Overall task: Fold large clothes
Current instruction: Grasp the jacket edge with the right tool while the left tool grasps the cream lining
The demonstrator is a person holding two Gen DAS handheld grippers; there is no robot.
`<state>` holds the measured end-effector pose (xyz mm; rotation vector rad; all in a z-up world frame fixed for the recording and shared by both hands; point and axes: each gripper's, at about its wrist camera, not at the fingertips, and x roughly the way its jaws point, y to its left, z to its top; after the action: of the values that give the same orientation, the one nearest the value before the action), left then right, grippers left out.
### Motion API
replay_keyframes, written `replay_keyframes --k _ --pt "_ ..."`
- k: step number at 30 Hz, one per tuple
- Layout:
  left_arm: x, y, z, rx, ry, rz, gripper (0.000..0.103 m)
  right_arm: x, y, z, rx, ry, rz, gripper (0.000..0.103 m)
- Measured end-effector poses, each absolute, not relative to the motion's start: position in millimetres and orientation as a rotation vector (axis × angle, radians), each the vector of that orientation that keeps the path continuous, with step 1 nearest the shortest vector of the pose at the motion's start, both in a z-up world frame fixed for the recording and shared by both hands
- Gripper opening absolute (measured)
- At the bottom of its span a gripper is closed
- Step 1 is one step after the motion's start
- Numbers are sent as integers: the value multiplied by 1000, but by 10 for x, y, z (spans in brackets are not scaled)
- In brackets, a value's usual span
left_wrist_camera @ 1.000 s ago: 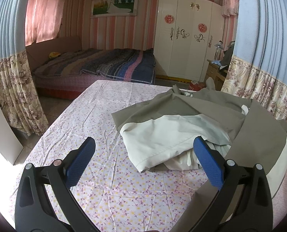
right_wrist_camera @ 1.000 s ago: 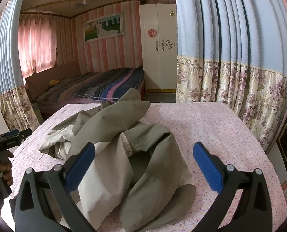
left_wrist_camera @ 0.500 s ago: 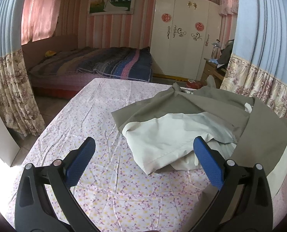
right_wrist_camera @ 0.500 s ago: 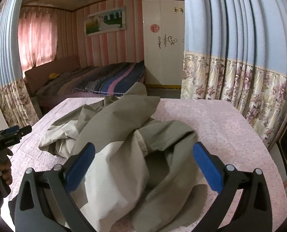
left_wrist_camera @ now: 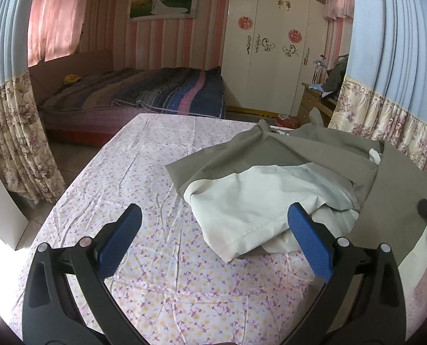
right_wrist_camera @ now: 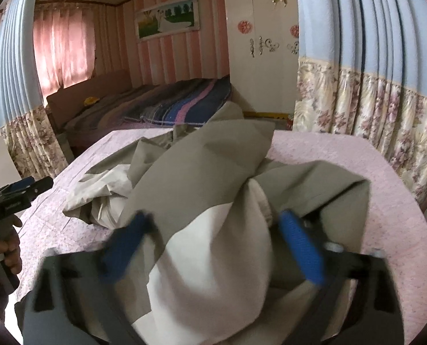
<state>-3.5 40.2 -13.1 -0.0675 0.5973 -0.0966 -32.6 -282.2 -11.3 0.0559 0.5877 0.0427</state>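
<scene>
garment: olive jacket with pale cream lining (left_wrist_camera: 271,201), crumpled in a heap on the flowered sheet (left_wrist_camera: 161,230) that covers the surface; most of the bulk sits toward the right side, lining showing.
step: first grab, judged; nothing is spread flat yet.
right gripper (right_wrist_camera: 213,247): jaws closing around a bunched fold, cream lining and olive shell between them. Motion blur, so I can't confirm the pads are pressing yet.
left gripper (left_wrist_camera: 213,238): jaws wide, nothing held, hovering over the sheet just short of the near cream hem (left_wrist_camera: 230,256).
do it well (right): pinch one layer edge, not a wad; a wad will likely drag the whole heap.
do it well (left): take the cream hem corner low, near the sheet, so both grips land on the same edge.
risk: lining looks slippery and may slide out of a shallow bite.
background: bed (left_wrist_camera: 144,95) and wardrobe (left_wrist_camera: 271,51) are well apart, no interference.
</scene>
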Motion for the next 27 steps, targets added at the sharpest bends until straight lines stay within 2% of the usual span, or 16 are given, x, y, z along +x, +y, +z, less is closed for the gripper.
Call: replay_keyframes --k 2,5,7,18,21,23,25,27 --pt "-15 387 -147 -64 602 -98 100 -286 -2803 -148 30 595 25 57" --pt "33 337 -193 -56 614 -107 100 -274 -2780 -178 9 602 67 18" --pt "69 313 -228 -55 626 -119 100 -300 -2827 -154 23 587 82 7" --pt "378 234 -600 -66 743 -87 100 -362 -3089 -78 47 550 78 5" --pt "477 180 -705 -67 782 -114 84 -373 -3129 -79 55 545 76 5" --pt "534 97 -753 -52 803 -147 47 -373 -3186 -74 59 541 70 5" --pt "544 34 -738 -29 792 -143 22 -372 -3239 -61 51 532 57 5" --pt "556 12 -675 -30 771 -148 16 -369 -3305 -21 33 518 35 5"
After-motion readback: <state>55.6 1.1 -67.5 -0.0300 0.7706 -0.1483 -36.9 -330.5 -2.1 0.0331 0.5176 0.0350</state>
